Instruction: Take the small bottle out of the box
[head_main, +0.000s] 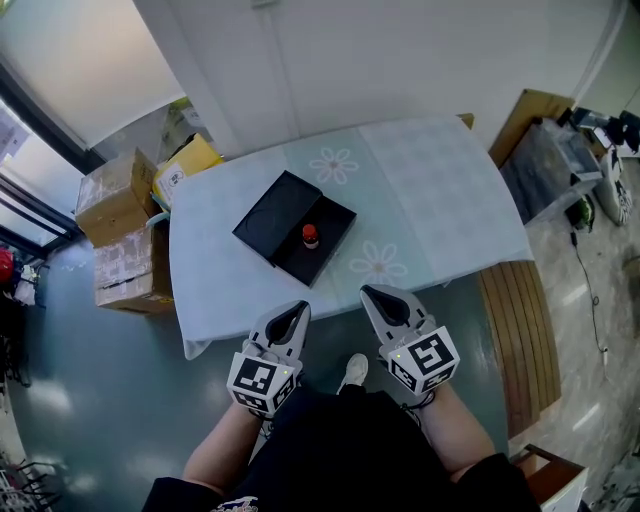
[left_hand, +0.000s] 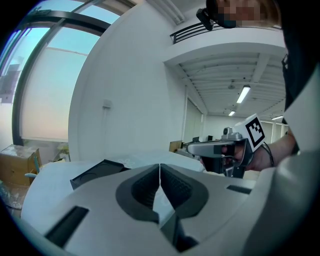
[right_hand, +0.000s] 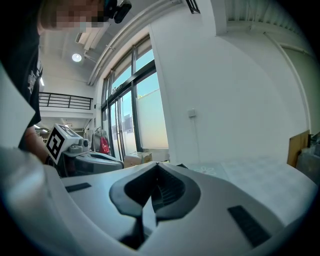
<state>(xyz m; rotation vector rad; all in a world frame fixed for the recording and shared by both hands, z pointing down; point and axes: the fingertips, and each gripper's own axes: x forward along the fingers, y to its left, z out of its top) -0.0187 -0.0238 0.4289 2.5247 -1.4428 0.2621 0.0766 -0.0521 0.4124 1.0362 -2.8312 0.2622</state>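
The small bottle (head_main: 310, 236), red-capped, stands upright in the open black box (head_main: 330, 243), which lies near the middle of the table (head_main: 440, 190) on a pale cloth printed with flowers. Only the head view shows the bottle. The left gripper view catches just a low dark edge of the box (left_hand: 95, 172) beyond its jaws. The right gripper view shows the table surface (right_hand: 260, 175) stretching off to a white wall. Each gripper view also shows the other gripper held alongside. Both grippers are held close to the person's body, short of the table's near edge and well apart from the box, pointing towards it. The left gripper (head_main: 298, 310) has its jaws pressed together with nothing between them, and the right gripper (head_main: 372, 294) likewise has its jaws closed and empty. Cardboard boxes (head_main: 120, 195) are stacked on the floor left of the table.
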